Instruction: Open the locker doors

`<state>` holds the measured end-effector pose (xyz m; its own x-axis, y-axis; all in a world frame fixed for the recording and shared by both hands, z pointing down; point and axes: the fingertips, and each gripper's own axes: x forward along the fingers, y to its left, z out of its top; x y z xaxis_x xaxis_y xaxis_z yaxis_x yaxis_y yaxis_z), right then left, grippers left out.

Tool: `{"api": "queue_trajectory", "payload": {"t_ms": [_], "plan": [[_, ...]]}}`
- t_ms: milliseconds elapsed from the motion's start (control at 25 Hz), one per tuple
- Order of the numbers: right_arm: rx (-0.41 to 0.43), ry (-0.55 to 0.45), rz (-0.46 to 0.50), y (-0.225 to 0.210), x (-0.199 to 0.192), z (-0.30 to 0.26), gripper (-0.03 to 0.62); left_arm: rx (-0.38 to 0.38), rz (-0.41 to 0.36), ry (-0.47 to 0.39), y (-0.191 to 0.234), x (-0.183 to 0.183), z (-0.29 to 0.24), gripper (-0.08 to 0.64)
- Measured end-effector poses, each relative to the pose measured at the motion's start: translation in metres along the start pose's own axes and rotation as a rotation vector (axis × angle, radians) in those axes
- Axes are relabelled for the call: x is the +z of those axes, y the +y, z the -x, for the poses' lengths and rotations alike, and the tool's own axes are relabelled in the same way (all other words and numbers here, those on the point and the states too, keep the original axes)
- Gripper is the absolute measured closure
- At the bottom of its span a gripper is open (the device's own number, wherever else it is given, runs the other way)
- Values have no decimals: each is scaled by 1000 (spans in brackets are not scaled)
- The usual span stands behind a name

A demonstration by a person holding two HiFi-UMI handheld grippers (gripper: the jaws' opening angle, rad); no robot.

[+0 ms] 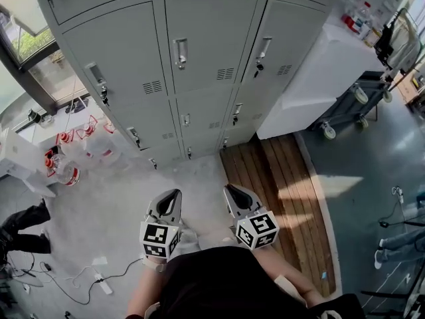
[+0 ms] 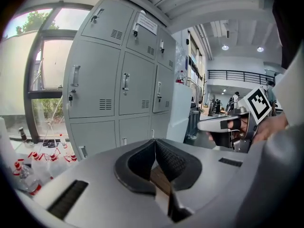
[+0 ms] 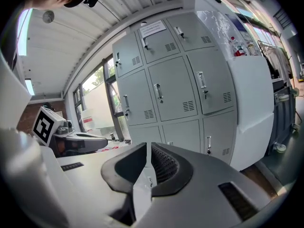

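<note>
The grey lockers (image 1: 209, 42) stand at the far side of the floor, every door in sight shut. Both claws hover near the person, well apart from the lockers. The left claw (image 1: 174, 194) has its jaws pressed together on nothing, and the right claw (image 1: 230, 190) likewise, closed and empty. A wooden platform (image 1: 279, 178) lies on the floor at right, below a white cabinet (image 1: 319, 72).

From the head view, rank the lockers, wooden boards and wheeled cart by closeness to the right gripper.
1. Wooden boards, on the floor beside the right gripper.
2. Lockers, straight ahead.
3. Wheeled cart, far right, past the white cabinet.
</note>
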<state>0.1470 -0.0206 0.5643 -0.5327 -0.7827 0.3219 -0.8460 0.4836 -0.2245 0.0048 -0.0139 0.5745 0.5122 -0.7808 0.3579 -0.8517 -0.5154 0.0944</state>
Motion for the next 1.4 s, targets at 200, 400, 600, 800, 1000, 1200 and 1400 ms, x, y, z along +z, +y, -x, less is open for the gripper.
{"api": "queue_trajectory", "payload": {"t_ms": [200, 400, 600, 800, 1000, 1200, 1400], "plan": [[-11, -11, -5, 27, 26, -72, 538, 24, 10, -15, 83, 12, -4, 540], [-9, -19, -23, 61, 48, -137, 538, 53, 15, -29, 159, 22, 1, 540], [19, -7, 3, 87, 67, -187, 538, 112, -19, -51, 218, 38, 3, 540], [66, 24, 21, 101, 83, -226, 538, 217, -15, -96, 267, 65, 4, 540], [121, 39, 36, 102, 96, -254, 538, 315, -29, -145, 301, 104, -6, 540], [166, 37, 27, 86, 112, -276, 538, 427, -35, -204, 331, 145, -20, 540], [196, 38, 27, 63, 126, -296, 538, 533, -46, -241, 356, 177, -37, 538]]}}
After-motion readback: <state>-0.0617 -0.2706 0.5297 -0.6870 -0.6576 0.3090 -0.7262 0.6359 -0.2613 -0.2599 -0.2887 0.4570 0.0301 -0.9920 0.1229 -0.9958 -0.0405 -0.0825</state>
